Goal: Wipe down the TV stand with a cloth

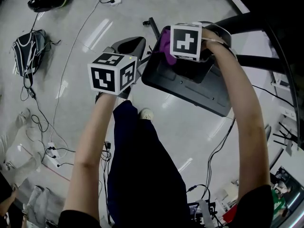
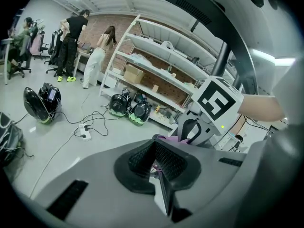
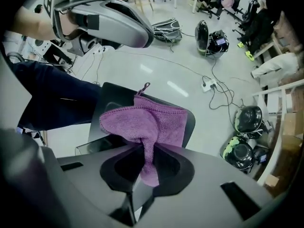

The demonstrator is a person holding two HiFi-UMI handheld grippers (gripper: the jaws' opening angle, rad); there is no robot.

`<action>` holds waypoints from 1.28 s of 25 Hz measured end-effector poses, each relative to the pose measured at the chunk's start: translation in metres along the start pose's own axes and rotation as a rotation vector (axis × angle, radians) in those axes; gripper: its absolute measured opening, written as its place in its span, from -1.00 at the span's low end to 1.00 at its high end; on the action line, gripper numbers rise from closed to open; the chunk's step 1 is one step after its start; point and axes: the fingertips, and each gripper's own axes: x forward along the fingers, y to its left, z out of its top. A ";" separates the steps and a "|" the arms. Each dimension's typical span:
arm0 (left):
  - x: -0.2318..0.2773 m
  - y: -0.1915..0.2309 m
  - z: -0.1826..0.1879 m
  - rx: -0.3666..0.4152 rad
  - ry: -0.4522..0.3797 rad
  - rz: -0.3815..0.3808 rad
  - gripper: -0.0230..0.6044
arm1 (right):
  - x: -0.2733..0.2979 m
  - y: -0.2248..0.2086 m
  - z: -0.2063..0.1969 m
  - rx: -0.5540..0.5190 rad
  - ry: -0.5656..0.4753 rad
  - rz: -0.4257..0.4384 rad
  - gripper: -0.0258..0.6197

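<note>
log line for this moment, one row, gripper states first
left gripper: shut, empty | right gripper: shut on purple cloth | cloth over TV stand base, contact unclear

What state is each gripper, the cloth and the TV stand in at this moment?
left gripper: shut, nothing between its jaws.
right gripper: shut on the purple cloth.
purple cloth: bunched at the jaws, fanned out beyond them.
TV stand: black base lies under the cloth; contact unclear.
</note>
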 end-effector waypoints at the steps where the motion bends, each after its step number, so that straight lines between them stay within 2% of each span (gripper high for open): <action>1: -0.002 0.000 0.000 0.001 -0.002 0.001 -0.91 | -0.004 -0.001 -0.001 -0.001 -0.004 -0.024 -0.72; 3: -0.006 0.000 -0.001 0.002 -0.006 0.003 -0.91 | -0.013 0.005 0.000 0.004 -0.030 -0.036 -0.72; 8: -0.016 0.000 -0.005 0.001 -0.012 0.015 -0.91 | -0.035 0.032 0.015 -0.005 -0.138 0.015 -0.72; 13: -0.026 0.000 -0.010 -0.010 -0.017 0.031 -0.91 | -0.044 0.045 0.044 -0.112 -0.174 0.003 -0.72; 16: -0.031 0.002 -0.014 -0.017 -0.019 0.039 -0.91 | -0.034 0.048 0.058 -0.142 -0.170 0.008 -0.72; 19: -0.037 0.011 -0.019 -0.028 -0.015 0.056 -0.91 | -0.022 0.056 0.084 -0.213 -0.217 0.023 -0.72; 22: -0.042 0.021 -0.022 -0.042 -0.014 0.074 -0.91 | -0.012 0.052 0.093 -0.254 -0.224 -0.005 -0.72; 28: -0.040 0.028 -0.022 -0.056 -0.016 0.082 -0.91 | -0.005 0.042 0.100 -0.263 -0.232 -0.035 -0.71; 32: -0.035 0.026 -0.019 -0.054 -0.016 0.074 -0.91 | -0.007 0.037 0.099 -0.253 -0.247 -0.053 -0.53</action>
